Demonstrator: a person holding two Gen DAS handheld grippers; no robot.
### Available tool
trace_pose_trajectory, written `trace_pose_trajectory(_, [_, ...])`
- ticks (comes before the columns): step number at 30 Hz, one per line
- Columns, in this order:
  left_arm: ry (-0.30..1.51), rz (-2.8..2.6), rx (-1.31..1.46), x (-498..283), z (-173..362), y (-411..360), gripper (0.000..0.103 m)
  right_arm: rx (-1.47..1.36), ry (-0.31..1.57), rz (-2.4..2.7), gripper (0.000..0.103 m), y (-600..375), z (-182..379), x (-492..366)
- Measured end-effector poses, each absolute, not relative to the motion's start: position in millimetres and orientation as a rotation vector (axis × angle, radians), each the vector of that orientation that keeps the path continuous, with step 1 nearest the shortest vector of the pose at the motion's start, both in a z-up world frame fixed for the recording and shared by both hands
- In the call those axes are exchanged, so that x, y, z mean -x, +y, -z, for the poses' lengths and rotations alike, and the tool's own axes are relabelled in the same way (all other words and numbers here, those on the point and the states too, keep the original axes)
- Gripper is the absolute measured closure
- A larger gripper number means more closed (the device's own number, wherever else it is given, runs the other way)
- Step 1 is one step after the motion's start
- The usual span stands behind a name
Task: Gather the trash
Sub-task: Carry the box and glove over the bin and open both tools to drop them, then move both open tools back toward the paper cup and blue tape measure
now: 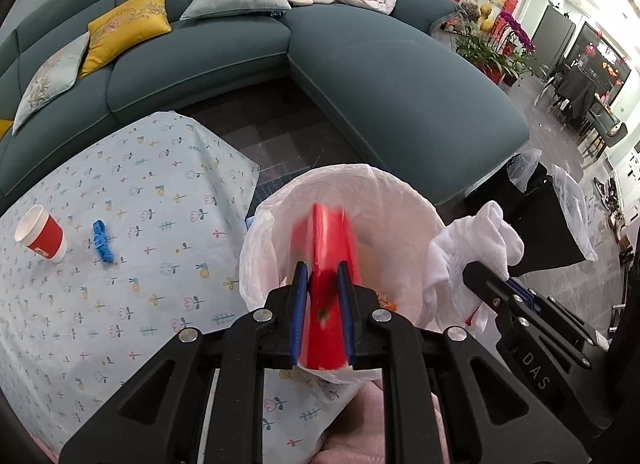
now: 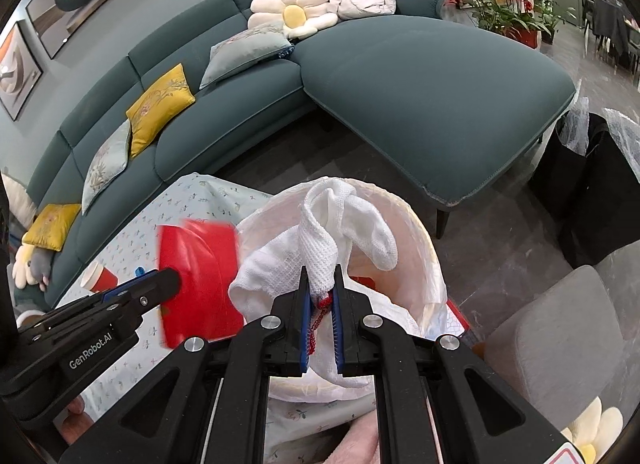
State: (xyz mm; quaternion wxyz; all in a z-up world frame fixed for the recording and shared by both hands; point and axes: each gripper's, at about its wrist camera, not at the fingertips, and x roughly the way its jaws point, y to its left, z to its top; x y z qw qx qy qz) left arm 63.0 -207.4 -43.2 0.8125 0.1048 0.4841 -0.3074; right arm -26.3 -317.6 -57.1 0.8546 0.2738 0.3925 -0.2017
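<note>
On the desk [image 1: 120, 304] at left, a cup [image 1: 40, 233] & blue scrap [image 1: 102, 241] wait. Our left gripper [image 1: 322, 292] clamps a red packet [image 1: 326, 264] over the bin [image 1: 400, 200]; right gripper [image 2: 320, 296] pinches a white cloth [image 2: 320, 248] above the same rim. Drop step, we judge: next, open both w/ items inside the liner, then fetch the cup.

Even indoor light, blown-out glare upper right, fisheye-bent edges, dark vignetted corners.
</note>
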Motion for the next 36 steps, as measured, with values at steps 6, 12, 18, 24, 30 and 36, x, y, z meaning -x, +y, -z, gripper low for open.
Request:
trace_pose_trajectory(6, [1.018,0.614,-0.211,-67,42,-202,0.056,-0.566,0.827,0.417,0.094,-315,57,23])
trace_pose_trajectory(12, [1.017,0.595,-0.196,-71,41,-196,0.047,-0.543,0.828,0.404,0.089,-312,53,13])
trace_pose_trajectory(18, [1.008,0.575,-0.183,-76,40,-186,0.042,-0.533,0.821,0.408,0.078,-306,50,7])
trace_pose_trajectory(24, [1.015,0.556,-0.165,-82,40,-172,0.042,-0.522,0.820,0.406,0.071,-299,46,3])
trace_pose_trajectory(30, [1.016,0.534,-0.145,-85,38,-155,0.041,-0.500,0.822,0.387,0.067,-285,39,-4])
trace_pose_trajectory(36, [1.005,0.488,-0.110,-91,34,-128,0.036,-0.477,0.822,0.356,0.062,-265,31,-11])
